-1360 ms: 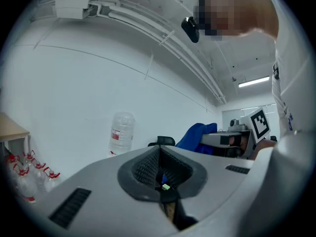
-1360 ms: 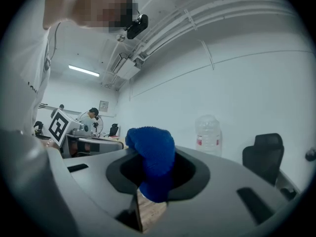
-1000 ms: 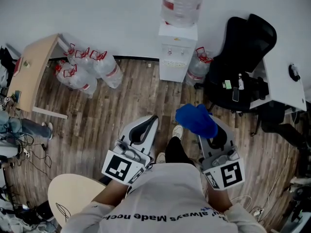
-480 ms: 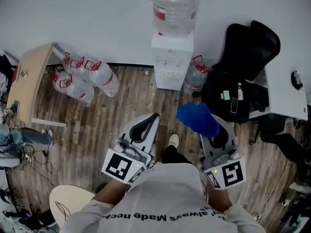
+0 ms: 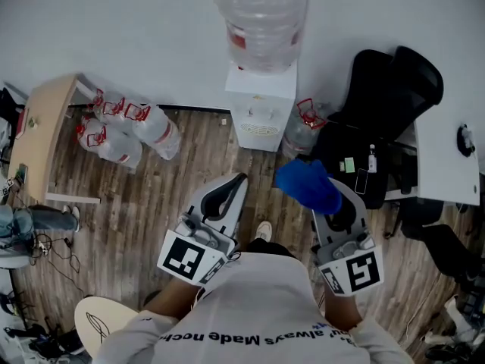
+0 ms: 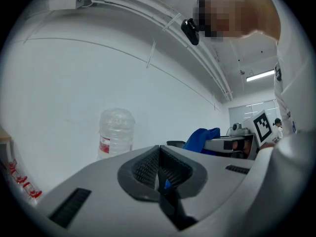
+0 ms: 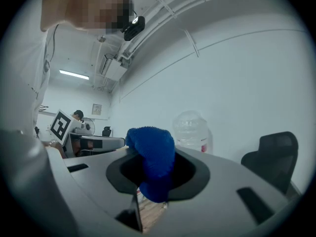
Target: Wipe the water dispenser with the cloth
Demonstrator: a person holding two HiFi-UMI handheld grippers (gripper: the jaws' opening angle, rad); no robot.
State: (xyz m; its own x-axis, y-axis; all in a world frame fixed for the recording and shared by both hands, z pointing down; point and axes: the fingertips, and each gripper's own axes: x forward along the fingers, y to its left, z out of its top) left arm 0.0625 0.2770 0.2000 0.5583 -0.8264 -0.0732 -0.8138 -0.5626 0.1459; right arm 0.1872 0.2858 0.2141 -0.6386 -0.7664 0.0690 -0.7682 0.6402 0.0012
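Between the jaws of the right claw point(image 7: 156, 184), the cloth point(image 7: 150, 149) sits clamped.

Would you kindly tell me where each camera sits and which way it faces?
Head view: on the person's head, looking steeply down at the water dispenser by the wall; shows their shirt, left gripper and right gripper.
Left gripper view: on that gripper, looking along its closed, empty jaws toward the dispenser's bottle.
Right gripper view: on that gripper, looking along jaws clamping the blue cloth, bottle behind.
Shared: all three show the bottle and blue cloth.
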